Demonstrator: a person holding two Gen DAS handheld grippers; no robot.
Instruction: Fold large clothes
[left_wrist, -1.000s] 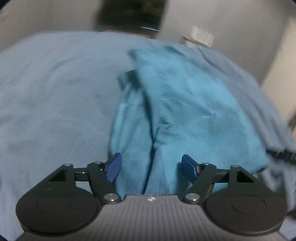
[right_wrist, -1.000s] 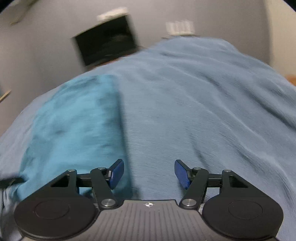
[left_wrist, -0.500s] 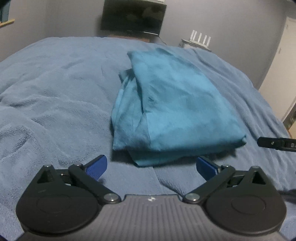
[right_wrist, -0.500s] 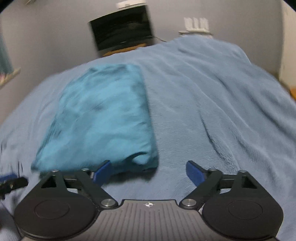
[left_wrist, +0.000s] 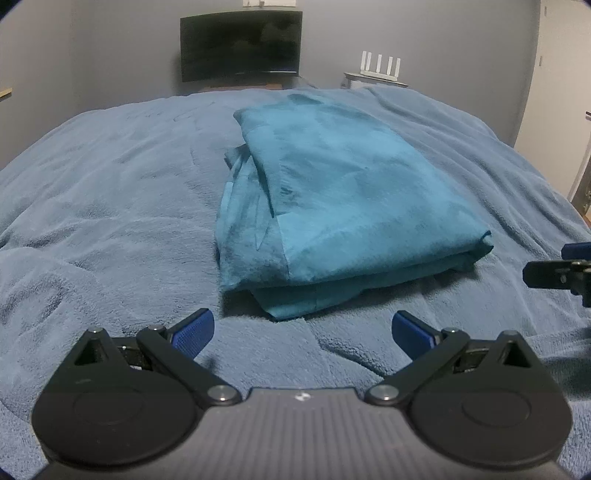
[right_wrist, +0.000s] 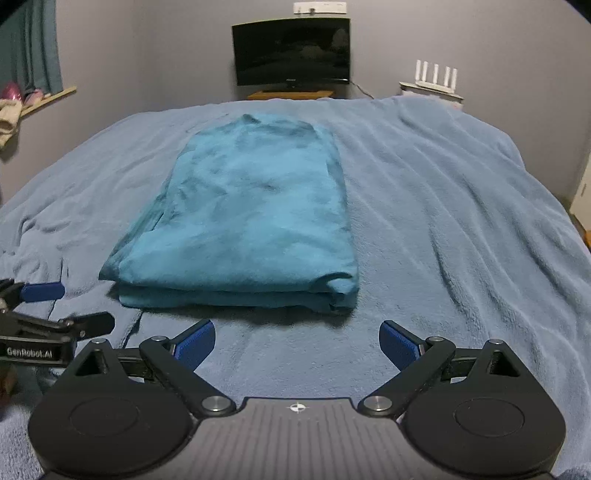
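Observation:
A teal garment (left_wrist: 343, 199) lies folded in a thick rectangular stack on a blue blanket (left_wrist: 110, 192); it also shows in the right wrist view (right_wrist: 247, 214). My left gripper (left_wrist: 302, 332) is open and empty, just short of the stack's near edge. My right gripper (right_wrist: 297, 341) is open and empty, also just short of the near edge. The left gripper shows at the left edge of the right wrist view (right_wrist: 55, 308), and the right gripper's fingers (left_wrist: 554, 271) at the right edge of the left wrist view.
The blue blanket (right_wrist: 461, 221) covers the whole bed. A dark monitor (right_wrist: 291, 51) stands on a wooden stand by the far wall. A white router (right_wrist: 436, 79) sits to its right. A window shelf with items (right_wrist: 22, 99) is at the left.
Both grippers have pulled back from the garment and opened wider. The folded stack now lies free on the blanket in front of them.

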